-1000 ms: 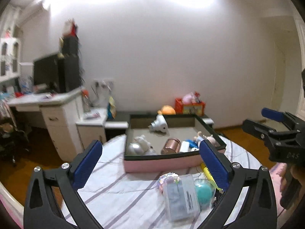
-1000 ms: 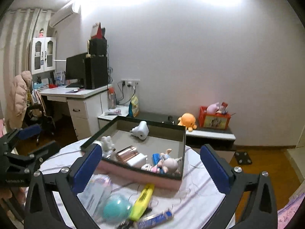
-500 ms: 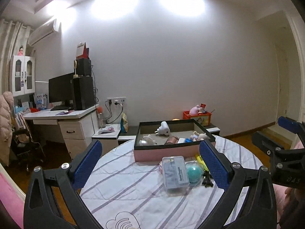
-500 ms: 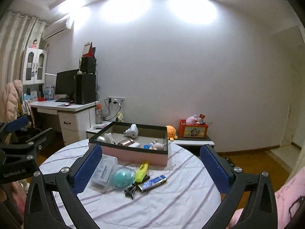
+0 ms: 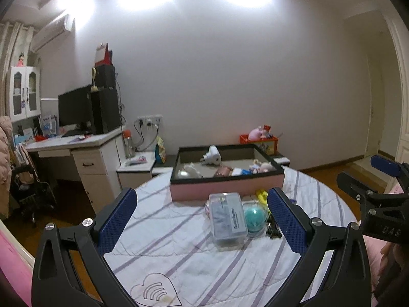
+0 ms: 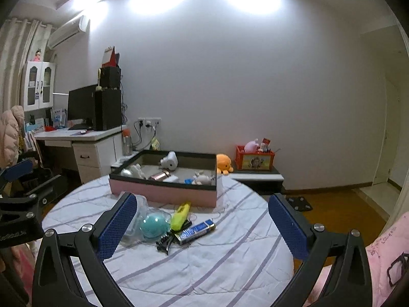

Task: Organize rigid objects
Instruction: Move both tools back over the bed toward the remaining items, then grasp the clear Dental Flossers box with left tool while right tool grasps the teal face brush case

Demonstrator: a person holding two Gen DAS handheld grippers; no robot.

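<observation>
- Both hand-held grippers, left [image 5: 202, 220] and right [image 6: 202, 223], hover wide and empty above the counter [image 6: 204, 268].
- Loose items, case [image 5: 227, 217] and ball [image 6: 154, 226], wait beside the box [image 6: 163, 192], likely bound inside.

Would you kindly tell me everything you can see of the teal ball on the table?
The teal ball is a smooth round thing, plastic by its look, with a small pale spot on its near side. It lies on the striped cloth in front of the pink box, among the loose things. A clear case lies against one side and a yellow tube close by the other. No gripper touches it.
</observation>
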